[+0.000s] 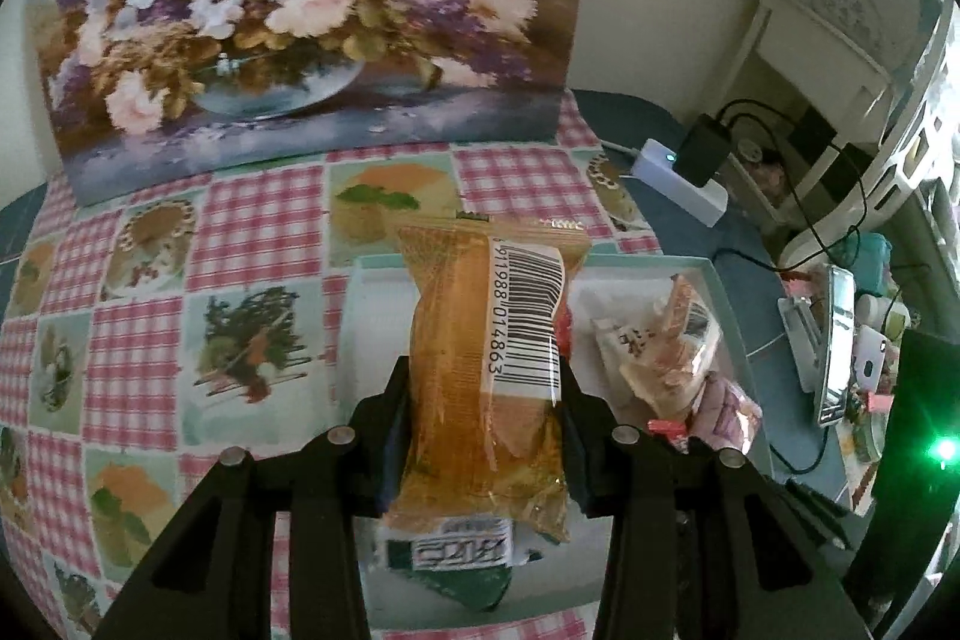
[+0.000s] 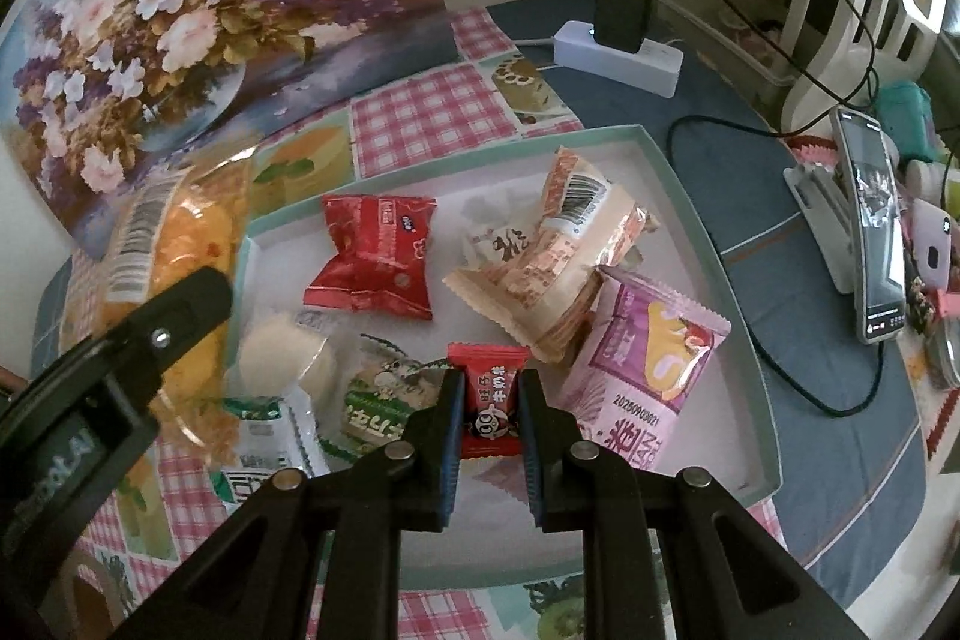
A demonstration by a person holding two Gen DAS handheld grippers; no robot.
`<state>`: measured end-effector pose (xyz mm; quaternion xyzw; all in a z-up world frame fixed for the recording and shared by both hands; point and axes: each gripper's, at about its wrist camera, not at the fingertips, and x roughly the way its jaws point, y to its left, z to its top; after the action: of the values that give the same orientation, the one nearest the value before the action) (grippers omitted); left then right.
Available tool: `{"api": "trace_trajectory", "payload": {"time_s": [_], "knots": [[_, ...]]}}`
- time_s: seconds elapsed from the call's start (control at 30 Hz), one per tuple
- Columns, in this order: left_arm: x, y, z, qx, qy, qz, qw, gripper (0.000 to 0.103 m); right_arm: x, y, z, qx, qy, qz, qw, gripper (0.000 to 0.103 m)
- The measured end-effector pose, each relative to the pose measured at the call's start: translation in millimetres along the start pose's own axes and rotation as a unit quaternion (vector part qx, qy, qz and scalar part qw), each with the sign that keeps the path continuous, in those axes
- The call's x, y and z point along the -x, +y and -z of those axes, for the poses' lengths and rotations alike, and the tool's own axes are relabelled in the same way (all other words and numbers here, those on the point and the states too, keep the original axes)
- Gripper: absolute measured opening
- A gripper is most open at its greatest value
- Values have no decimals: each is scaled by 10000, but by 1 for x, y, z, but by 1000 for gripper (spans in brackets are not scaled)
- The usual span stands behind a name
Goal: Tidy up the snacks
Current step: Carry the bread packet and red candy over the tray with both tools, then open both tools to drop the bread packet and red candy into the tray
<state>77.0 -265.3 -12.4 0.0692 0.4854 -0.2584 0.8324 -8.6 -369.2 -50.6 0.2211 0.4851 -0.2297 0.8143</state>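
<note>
- Tray [image 2: 708,244], pale with a teal rim, is the landmark; it sits on the checked tablecloth [image 2: 420,112] and serves as the sorting spot for the snacks.
- Right gripper [image 2: 492,415] pinches a small red candy [image 2: 489,394] by its sides, held above the tray's near part, likely so it can be dropped in or lifted out; which one, cannot tell.
- Left gripper [image 1: 485,415] is clamped on a long orange bread packet [image 1: 480,340], barcode facing up, gripped at mid-body so it stays level; it hangs over the tray's left edge.
- Count in the tray, right wrist view: one red pouch [image 2: 372,256] centre-left, one tan wrapped snack [image 2: 558,256] centre, one pink packet [image 2: 642,364] at the near-right, one round white cake packet [image 2: 282,358] and one green-print packet [image 2: 378,394] at the near-left.
- Five lying, two held, seven snacks total; anything under the tan one is hidden.
- Snacks lie loose and overlapping, so sorting looks unfinished.
- Beyond the tray's far side: one flower painting [image 2: 180,16].
- Right of the tray: one power strip [image 2: 618,52] with one black charger [image 2: 624,4], one phone on a stand [image 2: 870,226].
</note>
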Motion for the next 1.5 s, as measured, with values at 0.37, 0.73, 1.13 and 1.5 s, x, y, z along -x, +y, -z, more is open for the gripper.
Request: {"api": "trace_trajectory", "payload": {"time_s": [0.37, 0.73, 1.13, 1.5], "knots": [[-12, -3, -2, 157, 233, 270, 9992, 51, -5, -3, -1, -38, 61, -32, 10000, 19], [-5, 3, -3, 146, 178, -96, 9997, 64, -6, -1, 1, -29, 89, -14, 10000, 19], [-3, 18, -3, 192, 182, -541, 9982, 77, -7, -3, 0, -65, 126, 60, 9999, 51], [18, 54, 21, 495, -99, -1006, 9937, 101, 2, 4, 12, 173, -57, 61, 9998, 87]]}}
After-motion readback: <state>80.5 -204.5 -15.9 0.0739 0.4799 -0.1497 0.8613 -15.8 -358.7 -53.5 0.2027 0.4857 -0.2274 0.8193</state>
